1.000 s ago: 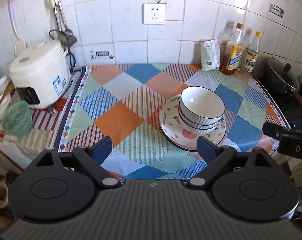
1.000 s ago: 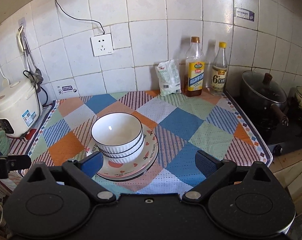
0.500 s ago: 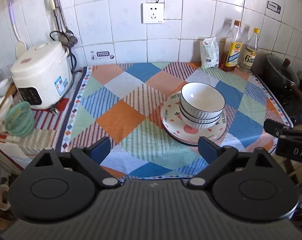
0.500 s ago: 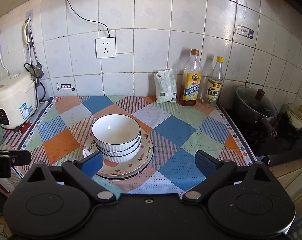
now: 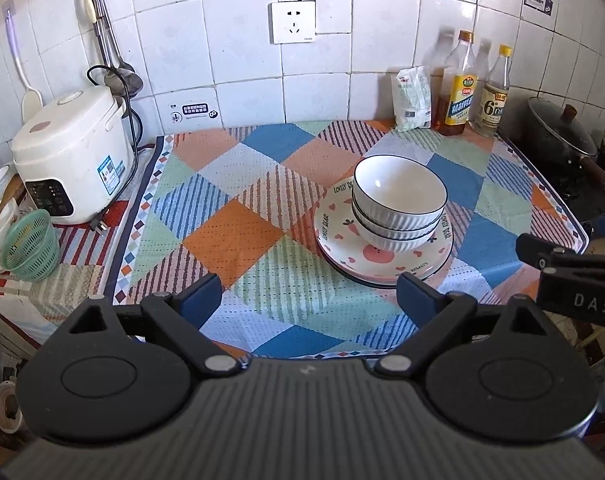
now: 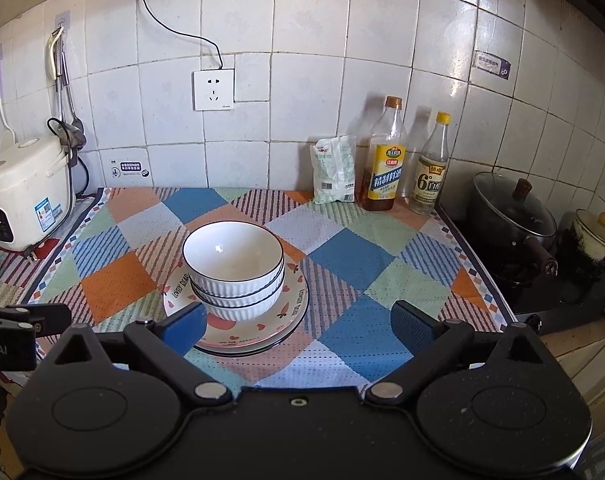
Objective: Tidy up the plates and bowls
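White wall tiles back a kitchen counter spread with a patchwork cloth (image 5: 238, 236) of orange, blue and green diamonds, and near its middle sits the whole of the task's crockery: three ribbed white bowls (image 5: 400, 200) nested one in another, standing on a stack of plates (image 5: 386, 260) printed with peaches and hearts, at least two of them by the rims that show. Both claws hang back at the front edge of the counter, well apart from the stack; the left gripper (image 5: 308, 294) has its blue pads spread wide with nothing between them, and the right gripper (image 6: 298, 326) is likewise released and empty, its left pad only overlapping the plate rim in the picture, not touching it as far as I can judge. By the look of it the stacking is done or nearly so. Risks from here lie mostly in the stack itself: the bowls sit a little off the plates' centre, so a nudge from a returning finger could slide them on the glazed surface or tip the top bowl. Gripping a thin rim with hard pads could also let it slip. Further off, the rice cooker (image 5: 70, 152) on the left, the oil and vinegar bottles (image 6: 386, 156) at the wall and the lidded pot (image 6: 514, 212) on the hob are clear of any likely path
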